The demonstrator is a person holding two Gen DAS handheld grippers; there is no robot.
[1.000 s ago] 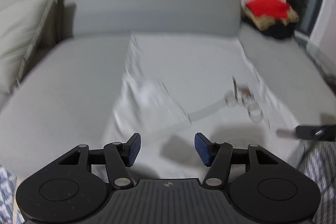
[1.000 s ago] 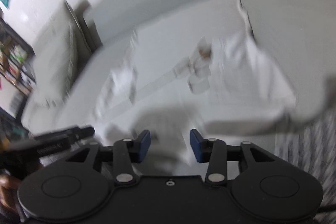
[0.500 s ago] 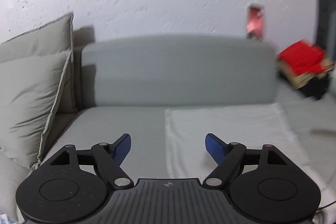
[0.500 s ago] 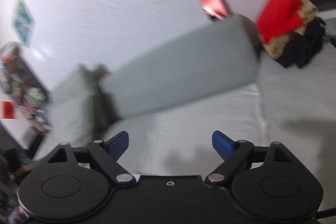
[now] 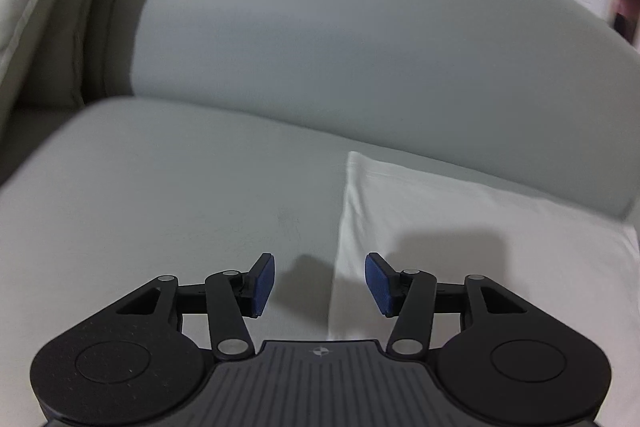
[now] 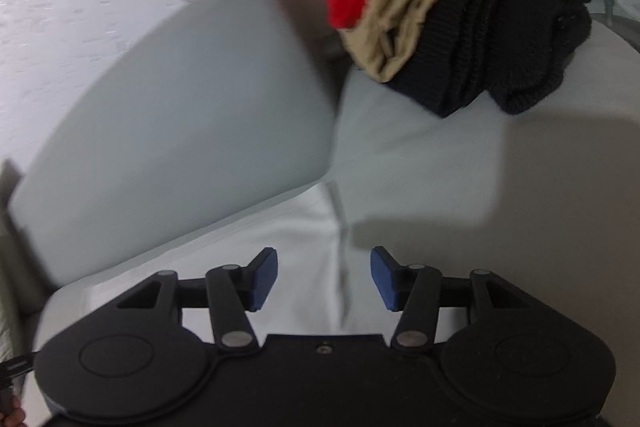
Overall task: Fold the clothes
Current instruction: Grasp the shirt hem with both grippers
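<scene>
Left tongs (image 5: 319, 283) closing, empty, right tongs (image 6: 324, 279) closing, empty

Dim, even indoor light, soft shadows, motion blur and fisheye bending at edges.

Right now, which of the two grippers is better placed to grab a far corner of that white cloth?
Neither clearly. The left gripper straddles the white garment's left edge; the right gripper straddles its right edge. Both jaws are closing, not yet pinching.
</scene>
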